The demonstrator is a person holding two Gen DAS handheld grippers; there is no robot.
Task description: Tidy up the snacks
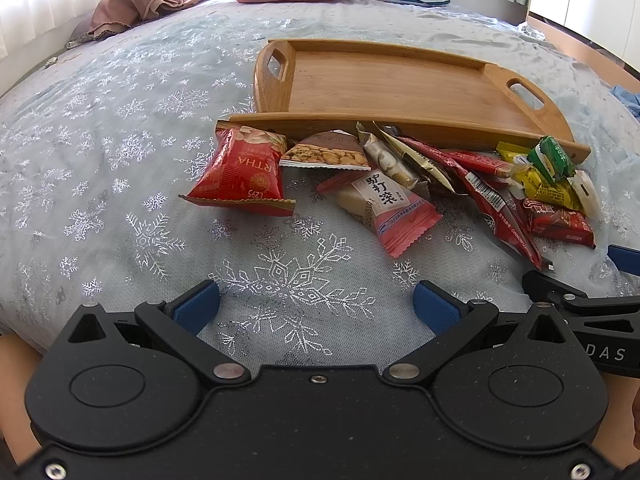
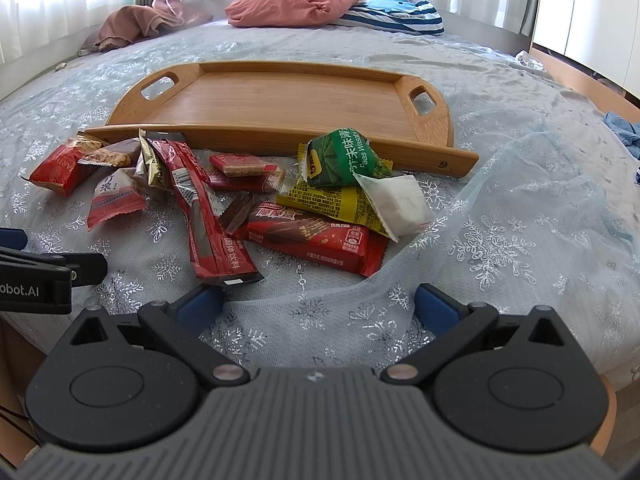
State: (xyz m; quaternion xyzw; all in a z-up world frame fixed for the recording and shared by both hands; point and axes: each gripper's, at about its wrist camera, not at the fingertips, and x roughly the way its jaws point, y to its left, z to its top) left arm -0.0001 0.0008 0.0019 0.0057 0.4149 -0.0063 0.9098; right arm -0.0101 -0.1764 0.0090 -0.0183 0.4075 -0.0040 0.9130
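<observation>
Both the left gripper (image 1: pixel 316 304) and right gripper (image 2: pixel 318 306) have wide, empty jaws, and the snacks (image 2: pixel 224 196) lie heaped at 12 o'clock against the empty tray (image 2: pixel 280 104), so one pinch might grab two packets or snag the thin bed cover (image 2: pixel 500 216).

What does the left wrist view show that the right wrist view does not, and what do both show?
Only left wrist view: the left gripper open, and the peanut packet's front. Only right wrist view: the right gripper open, a raised fold of tulle, and the green packet's Latin lettering. Both: the wooden tray with nothing in it, the snacks heaped before it, and the pink pillow.
</observation>
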